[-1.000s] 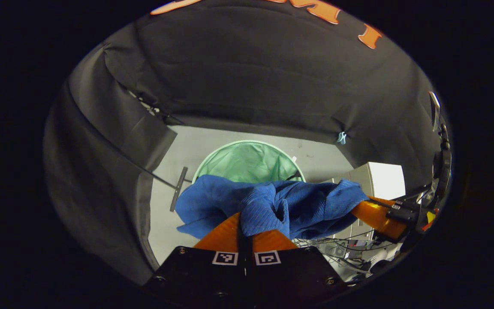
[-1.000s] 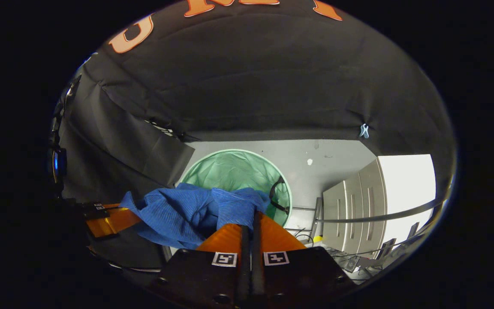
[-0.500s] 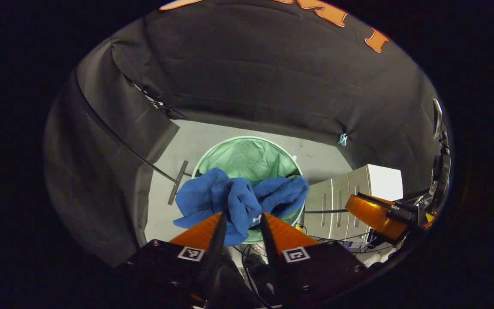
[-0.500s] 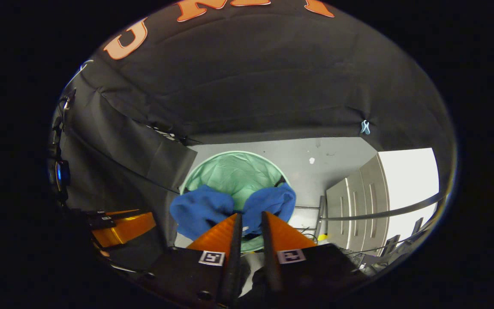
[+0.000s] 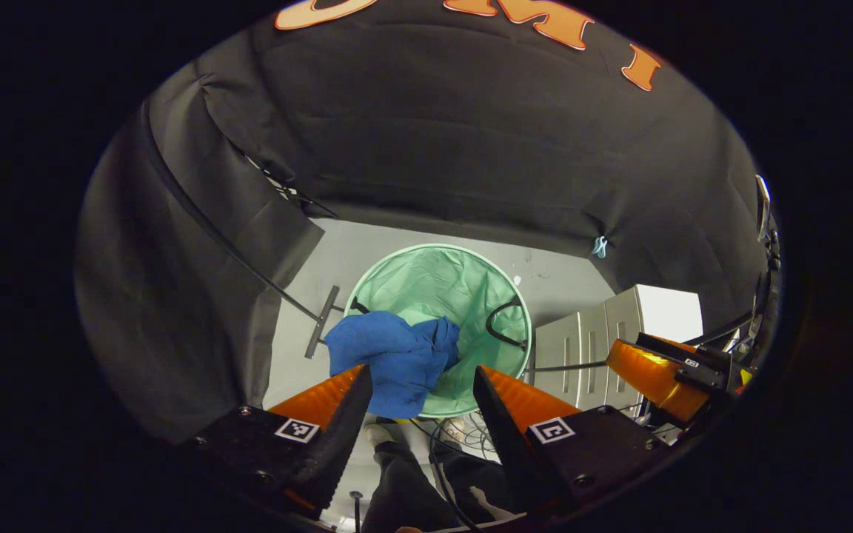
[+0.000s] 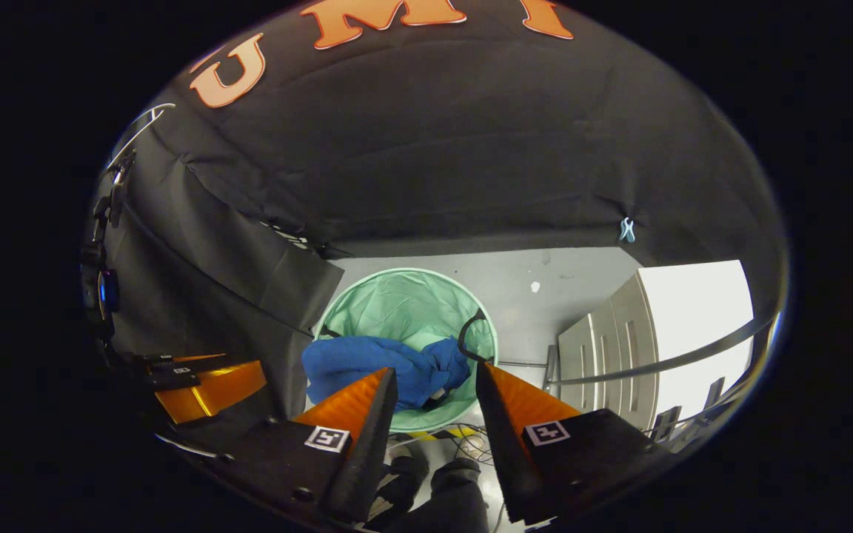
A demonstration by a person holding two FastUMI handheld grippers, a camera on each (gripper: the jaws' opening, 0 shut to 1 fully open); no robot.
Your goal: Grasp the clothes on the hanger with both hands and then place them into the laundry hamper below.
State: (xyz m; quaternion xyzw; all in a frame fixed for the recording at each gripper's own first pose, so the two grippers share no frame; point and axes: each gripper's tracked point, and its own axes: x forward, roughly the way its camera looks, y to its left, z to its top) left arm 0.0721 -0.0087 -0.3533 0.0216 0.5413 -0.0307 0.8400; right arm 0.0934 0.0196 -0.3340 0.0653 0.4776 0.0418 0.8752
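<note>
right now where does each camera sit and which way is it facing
Left gripper view: rides on the left gripper, facing down at the green hamper holding the blue garment; own orange fingers apart, right gripper alongside.
Right gripper view: rides on the right gripper, also facing down; own fingers apart, left gripper alongside.
Shared: hamper, garment, white cabinet.

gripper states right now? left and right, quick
Left gripper: open, holding nothing; the blue garment lies over the near rim of the green hamper below.
Right gripper: open, holding nothing.
</note>
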